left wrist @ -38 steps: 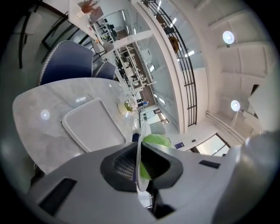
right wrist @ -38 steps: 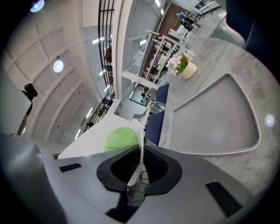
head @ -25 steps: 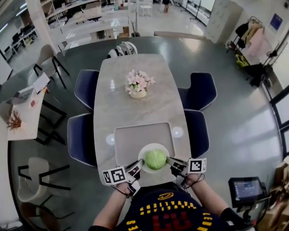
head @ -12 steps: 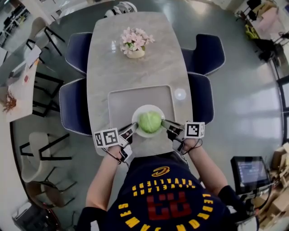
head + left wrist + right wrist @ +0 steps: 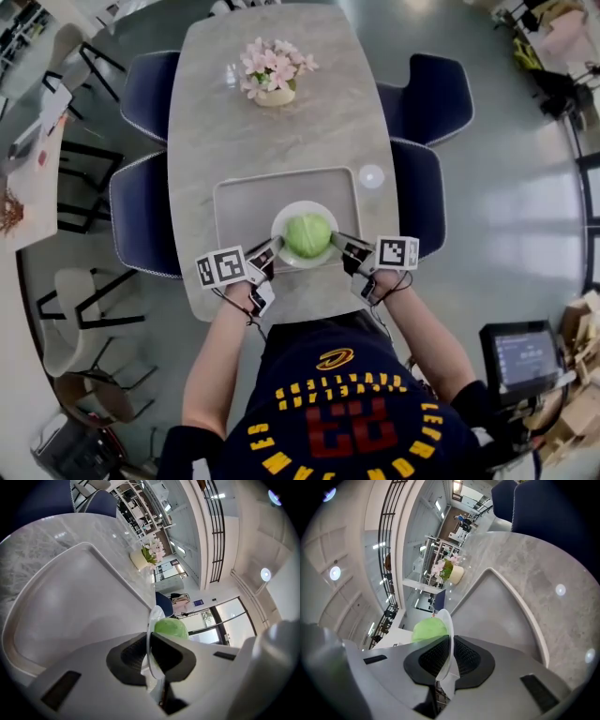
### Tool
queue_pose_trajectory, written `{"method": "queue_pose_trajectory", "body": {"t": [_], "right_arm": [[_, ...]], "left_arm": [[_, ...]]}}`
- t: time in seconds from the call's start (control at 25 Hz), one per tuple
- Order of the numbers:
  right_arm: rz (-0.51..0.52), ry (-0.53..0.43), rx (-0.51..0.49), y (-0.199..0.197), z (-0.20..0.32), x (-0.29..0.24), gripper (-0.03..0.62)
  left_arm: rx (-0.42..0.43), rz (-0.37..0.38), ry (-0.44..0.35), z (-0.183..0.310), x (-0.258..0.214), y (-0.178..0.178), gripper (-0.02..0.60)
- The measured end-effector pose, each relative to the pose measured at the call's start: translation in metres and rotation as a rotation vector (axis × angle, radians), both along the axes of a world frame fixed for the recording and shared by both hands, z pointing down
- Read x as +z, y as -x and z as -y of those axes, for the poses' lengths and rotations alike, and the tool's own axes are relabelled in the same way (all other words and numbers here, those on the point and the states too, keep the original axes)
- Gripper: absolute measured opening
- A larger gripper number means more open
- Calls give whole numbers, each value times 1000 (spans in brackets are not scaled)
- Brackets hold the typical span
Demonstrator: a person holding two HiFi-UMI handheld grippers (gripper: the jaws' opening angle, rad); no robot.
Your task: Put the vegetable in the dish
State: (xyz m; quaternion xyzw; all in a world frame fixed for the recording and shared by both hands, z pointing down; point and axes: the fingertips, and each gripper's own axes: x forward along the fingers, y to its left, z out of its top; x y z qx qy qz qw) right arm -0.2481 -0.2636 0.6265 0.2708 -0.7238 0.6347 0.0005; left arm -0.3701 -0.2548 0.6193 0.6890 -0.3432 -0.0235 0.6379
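Dish (image 5: pixel 283 249) and cabbage (image 5: pixel 307 234) moved farther over the tray (image 5: pixel 251 202), left gripper (image 5: pixel 270 249) and right gripper (image 5: pixel 340 243) pinching its rim.

Bright, even indoor light; shadows are faint. A round lamp (image 5: pixel 265 574) glows at right in the left gripper view. A glare spot sits on the table (image 5: pixel 281 131), right of centre. Fisheye distortion bends the edges. Both gripper views have dark corners, and the dish (image 5: pixel 446 630) rim, close to the lens, looks soft.
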Motion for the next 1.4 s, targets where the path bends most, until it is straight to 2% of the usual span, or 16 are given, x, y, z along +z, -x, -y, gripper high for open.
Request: {"method": "queue_pose_trajectory", "body": {"t": [0.08, 0.2, 0.36, 0.84, 0.92, 1.04, 1.12, 1.2, 1.4], "right_arm": [[-44, 59, 14, -5, 1, 18, 23], [-60, 36, -2, -4, 10, 33, 23], [-119, 77, 2, -4, 15, 57, 25], [-225, 103, -19, -4, 26, 75, 25], [-248, 109, -25, -5, 26, 78, 25], [-311, 109, -40, -6, 26, 85, 25], [-344, 105, -50, -9, 27, 87, 25], [-351, 102, -53, -11, 27, 88, 25], [-368, 77, -59, -10, 26, 89, 25]], "left_arm": [[12, 18, 14, 4, 11, -2, 17], [15, 53, 49, 10, 29, -1, 21], [5, 98, 102, 15, 53, 0, 26], [39, 220, 149, 24, 79, 1, 49], [69, 288, 157, 22, 84, 2, 57], [165, 471, 148, 19, 93, 6, 72], [217, 545, 127, 20, 94, 5, 71], [224, 560, 120, 20, 93, 4, 71], [182, 530, 129, 21, 93, 7, 69]]}}
